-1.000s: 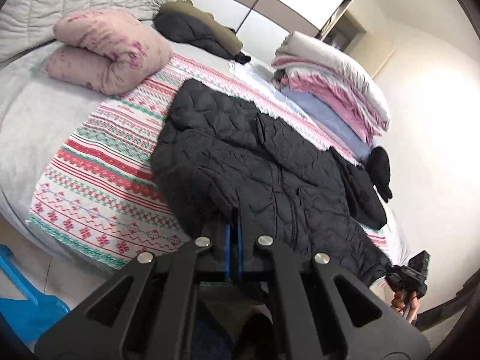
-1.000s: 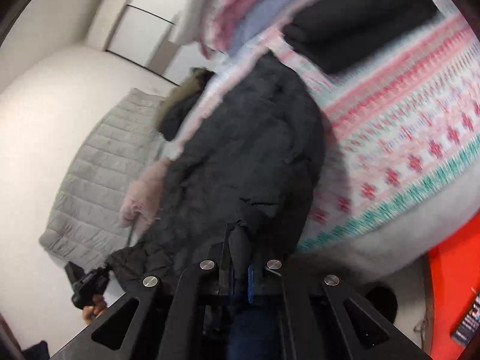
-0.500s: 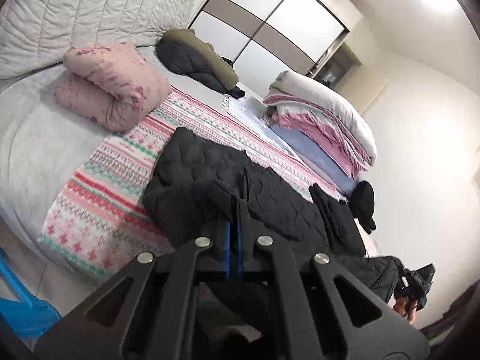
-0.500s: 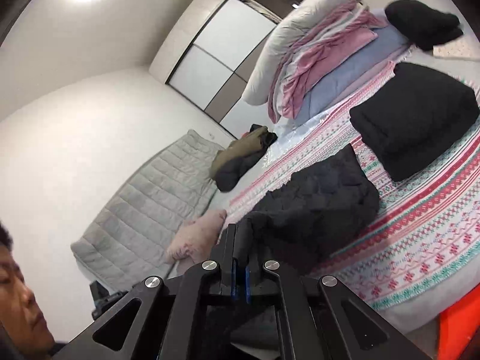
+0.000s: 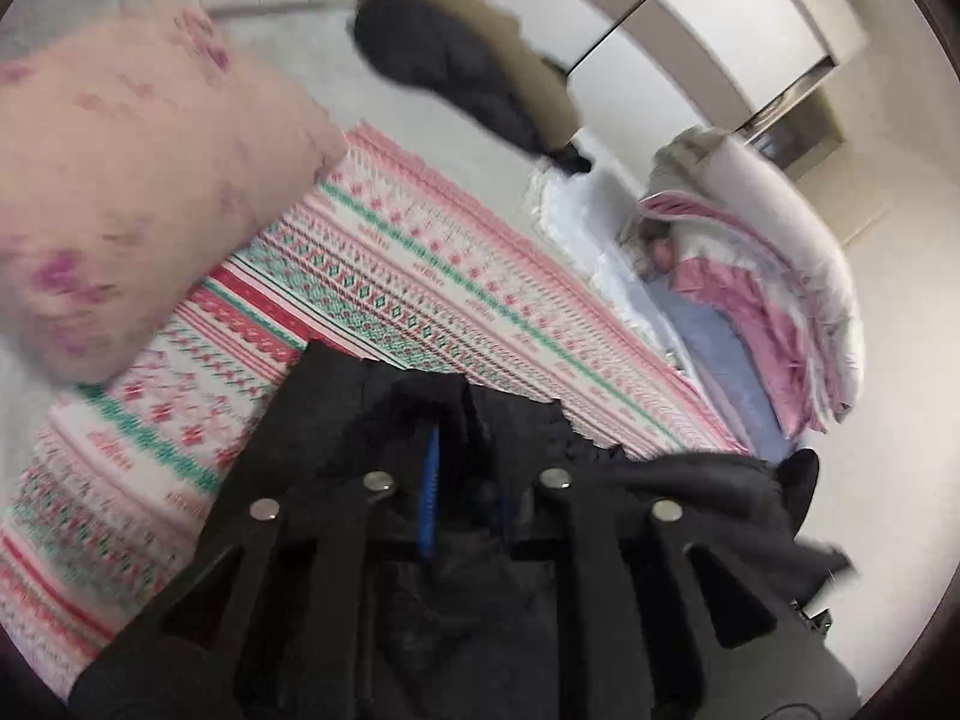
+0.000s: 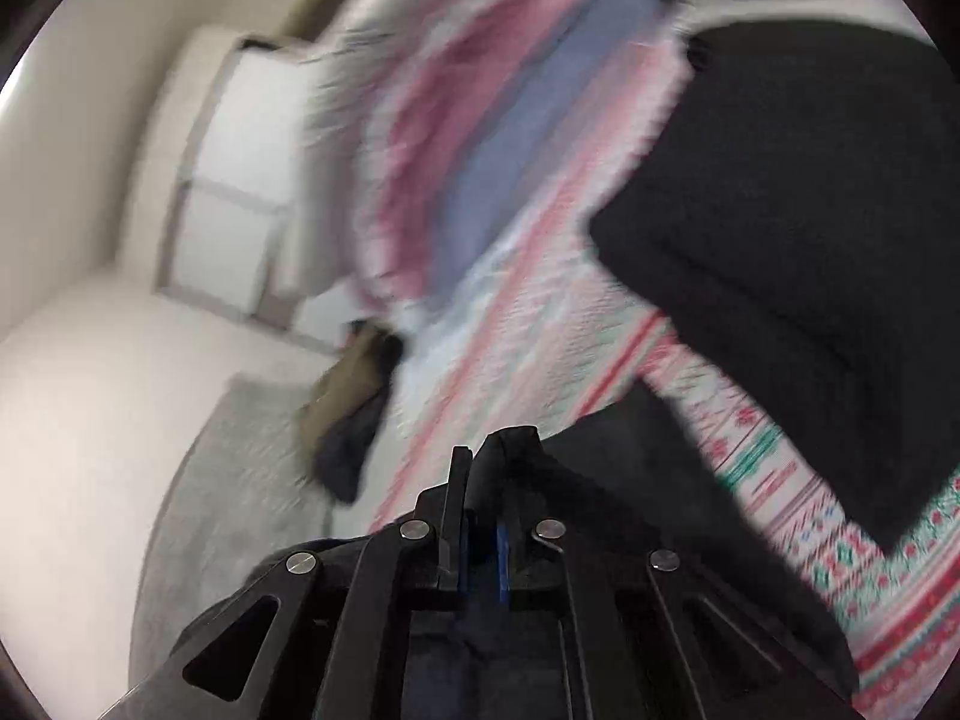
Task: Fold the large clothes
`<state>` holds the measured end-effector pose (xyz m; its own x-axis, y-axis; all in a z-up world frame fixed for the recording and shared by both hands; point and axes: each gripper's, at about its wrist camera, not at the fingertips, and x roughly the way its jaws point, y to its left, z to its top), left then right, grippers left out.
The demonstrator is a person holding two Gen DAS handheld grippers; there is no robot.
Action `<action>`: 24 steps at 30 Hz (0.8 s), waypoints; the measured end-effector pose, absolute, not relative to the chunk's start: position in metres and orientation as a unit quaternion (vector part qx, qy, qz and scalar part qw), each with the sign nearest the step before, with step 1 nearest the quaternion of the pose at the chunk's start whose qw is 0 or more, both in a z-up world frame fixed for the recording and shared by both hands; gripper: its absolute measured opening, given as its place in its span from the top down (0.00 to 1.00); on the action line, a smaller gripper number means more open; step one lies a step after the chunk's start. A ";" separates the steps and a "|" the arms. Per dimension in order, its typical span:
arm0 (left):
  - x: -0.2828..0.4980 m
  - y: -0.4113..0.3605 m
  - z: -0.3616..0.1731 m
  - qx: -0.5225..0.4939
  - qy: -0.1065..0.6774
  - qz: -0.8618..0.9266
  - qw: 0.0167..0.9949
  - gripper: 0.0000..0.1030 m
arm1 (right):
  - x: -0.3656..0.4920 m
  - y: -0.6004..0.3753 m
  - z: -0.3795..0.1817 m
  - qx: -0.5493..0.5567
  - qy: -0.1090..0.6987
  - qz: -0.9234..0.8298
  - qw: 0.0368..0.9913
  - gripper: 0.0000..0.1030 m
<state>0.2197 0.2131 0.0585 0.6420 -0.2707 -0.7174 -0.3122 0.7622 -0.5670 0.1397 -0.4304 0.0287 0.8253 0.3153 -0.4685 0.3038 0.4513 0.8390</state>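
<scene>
A: What do the two claws have?

B: The left gripper (image 5: pixel 462 420) has black quilted jacket (image 5: pixel 690 480) fabric bunched between its fingers, and its jaws are opening, parted only slightly. The right gripper (image 6: pixel 486 462) also has a fold of the jacket between its fingers; its jaws are just starting to part too.

A: And where is the jacket?

B: Bunched at the near edge of the bed, on the patterned blanket (image 5: pixel 420 276), right under both grippers.

A: Any containers?

B: No bins or baskets in view. On the bed sit a pink pillow (image 5: pixel 132 198), an olive and black coat (image 5: pixel 480 66) toward the far edge, a stack of folded quilts (image 5: pixel 780 276), and a folded black garment (image 6: pixel 798 198).
</scene>
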 end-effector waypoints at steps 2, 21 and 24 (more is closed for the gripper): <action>0.231 0.226 0.043 -0.379 0.419 0.049 0.824 0.83 | 0.168 -0.439 0.002 0.528 0.315 -0.045 0.787 0.82; 0.265 0.191 -0.045 -0.221 0.501 0.083 0.833 0.93 | 0.229 -0.377 -0.033 0.173 0.428 -0.008 0.887 0.92; 0.262 0.194 -0.027 -0.238 0.459 0.090 0.851 0.95 | 0.227 -0.374 -0.016 0.162 0.393 -0.019 0.905 0.95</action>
<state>0.2624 0.1941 -0.0275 0.5621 -0.0654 -0.8245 -0.3718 0.8705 -0.3225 0.2269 -0.3741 -0.0156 0.6904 0.0934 -0.7173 0.1610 0.9469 0.2782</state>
